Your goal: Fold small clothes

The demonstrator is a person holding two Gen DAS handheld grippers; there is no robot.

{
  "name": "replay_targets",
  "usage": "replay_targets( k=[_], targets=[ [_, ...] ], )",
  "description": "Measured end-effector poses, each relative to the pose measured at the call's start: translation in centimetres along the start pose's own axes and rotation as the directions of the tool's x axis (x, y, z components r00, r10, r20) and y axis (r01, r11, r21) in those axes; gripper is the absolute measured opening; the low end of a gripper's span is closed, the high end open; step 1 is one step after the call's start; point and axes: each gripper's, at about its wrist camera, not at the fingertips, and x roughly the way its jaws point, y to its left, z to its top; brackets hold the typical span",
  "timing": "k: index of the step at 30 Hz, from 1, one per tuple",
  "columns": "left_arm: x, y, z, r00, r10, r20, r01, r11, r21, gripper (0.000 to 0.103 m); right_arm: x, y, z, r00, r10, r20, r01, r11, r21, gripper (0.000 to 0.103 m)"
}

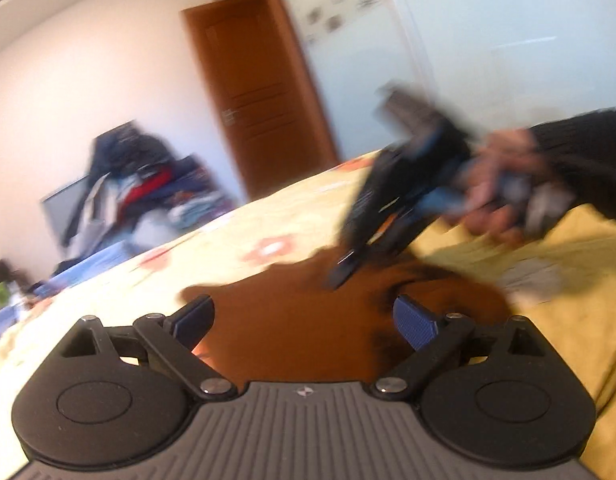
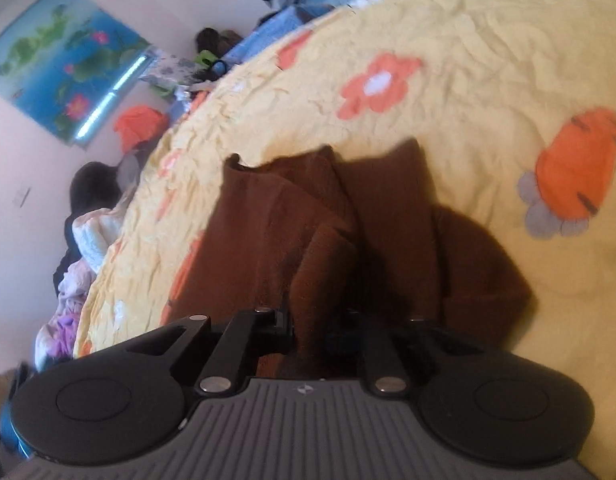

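Wooden door [image 1: 264, 92], lotus poster [image 2: 64, 68]

text: none legible | labels: none | numbers: none

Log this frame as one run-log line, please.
left gripper: jaws open, nothing between | right gripper: shut on brown garment | garment on yellow floral bedspread, partly folded

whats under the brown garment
The brown garment lies on the yellow flowered bedspread, which shows all around it. Anything beneath the cloth itself is covered.
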Motion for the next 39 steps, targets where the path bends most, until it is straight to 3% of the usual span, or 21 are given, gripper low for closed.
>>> replay_targets(
  k=[3,5,7,9,10,13,15,18,19,20,21,22,23,24,25,28,32,35,36,38,39],
  targets=[
    [0.1,2.8,-0.3,0.999,0.022,-0.038,-0.026,0.993,-0.114,0.097,-3.1,0.0,0.3,0.997,0.038,0.074,-0.035,0.998,-0.043,0.016],
    [0.6,5.2,-0.8,0.998,0.002,-0.069,-0.018,0.973,-0.23,0.097,-4.1,-1.4,0.2,0.996,-0.02,0.083,0.023,0.999,-0.04,0.016],
    [1.8,7.2,-1.3,0.993,-0.053,-0.108,0.012,0.937,-0.35,0.097,-2.9,-3.2,-0.4,0.996,-0.079,0.034,0.079,0.997,-0.006,0.016],
    [4.0,9.1,-1.8,0.981,-0.114,-0.157,0.03,0.887,-0.46,0.097,-2.9,-4.2,-1.0,0.996,-0.044,0.073,0.041,0.998,0.045,0.021],
    [4.9,10.2,-2.1,0.974,-0.14,-0.177,0.031,0.861,-0.508,0.097,-3.6,-4.3,-1.3,0.996,-0.031,0.086,0.024,0.996,0.082,0.036],
    [8.4,13.8,-2.8,0.946,-0.239,-0.219,0.039,0.754,-0.656,0.097,-5.8,-4.0,-1.5,0.984,-0.02,0.178,0.002,0.995,0.104,0.101],
    [11.1,15.7,-3.9,0.922,-0.319,-0.221,0.043,0.651,-0.758,0.097,-7.1,-3.9,-1.3,0.965,-0.089,0.248,0.066,0.993,0.101,0.102],
    [14.6,17.3,-4.9,0.89,-0.406,-0.206,0.044,0.526,-0.849,0.097,-6.3,-5.4,0.0,0.967,-0.14,0.214,0.101,0.978,0.184,0.094],
    [16.2,17.2,-4.9,0.878,-0.434,-0.204,0.042,0.493,-0.869,0.096,-5.2,-5.8,0.3,0.972,-0.147,0.182,0.11,0.974,0.198,0.092],
    [17.2,17.3,-4.7,0.88,-0.44,-0.179,0.061,0.479,-0.876,0.096,-4.2,-6.0,0.4,0.977,-0.153,0.149,0.121,0.972,0.202,0.091],
    [18.2,17.1,-4.5,0.87,-0.461,-0.174,0.074,0.472,-0.879,0.096,-3.6,-5.7,0.2,0.975,-0.148,0.163,0.119,0.977,0.179,0.09],
    [18.7,17.0,-4.2,0.869,-0.464,-0.171,0.083,0.478,-0.875,0.089,-3.1,-5.5,0.1,0.979,-0.139,0.152,0.113,0.98,0.167,0.082],
    [19.3,16.7,-3.8,0.863,-0.47,-0.184,0.083,0.493,-0.866,0.038,-2.6,-5.2,0.0,0.981,-0.126,0.147,0.102,0.982,0.161,0.056],
    [19.7,16.2,-3.2,0.85,-0.474,-0.229,0.069,0.533,-0.843,0.015,-1.7,-5.0,0.1,0.988,-0.109,0.113,0.089,0.982,0.163,0.037],
    [19.8,15.9,-2.7,0.852,-0.457,-0.256,0.059,0.569,-0.82,0.015,-1.2,-4.8,-0.1,0.991,-0.101,0.083,0.086,0.984,0.159,0.03],
    [18.7,15.6,-1.0,0.883,-0.382,-0.272,0.062,0.67,-0.74,0.012,-0.9,-3.6,-0.3,0.987,-0.115,0.113,0.102,0.988,0.114,0.029],
    [17.1,17.1,0.7,0.92,-0.311,-0.237,0.083,0.747,-0.659,0.011,-1.8,-2.6,0.3,0.981,-0.036,0.192,0.014,0.993,0.116,0.029],
    [16.6,18.1,1.6,0.949,-0.219,-0.228,0.052,0.818,-0.572,0.014,-0.5,-1.4,1.4,0.975,-0.014,0.224,-0.009,0.995,0.101,0.029],
    [16.6,18.2,1.7,0.951,-0.196,-0.239,0.039,0.844,-0.536,0.016,0.1,-1.2,1.6,0.974,-0.021,0.225,-0.004,0.994,0.111,0.032],
    [16.7,18.2,1.1,0.942,-0.165,-0.291,0.01,0.884,-0.468,0.023,1.2,-1.1,2.0,0.977,-0.103,0.189,0.076,0.987,0.143,0.064],
    [16.2,18.1,0.7,0.935,-0.141,-0.325,-0.018,0.897,-0.441,0.023,1.3,-1.1,1.9,0.973,-0.15,0.174,0.123,0.98,0.158,0.07]
  ],
)
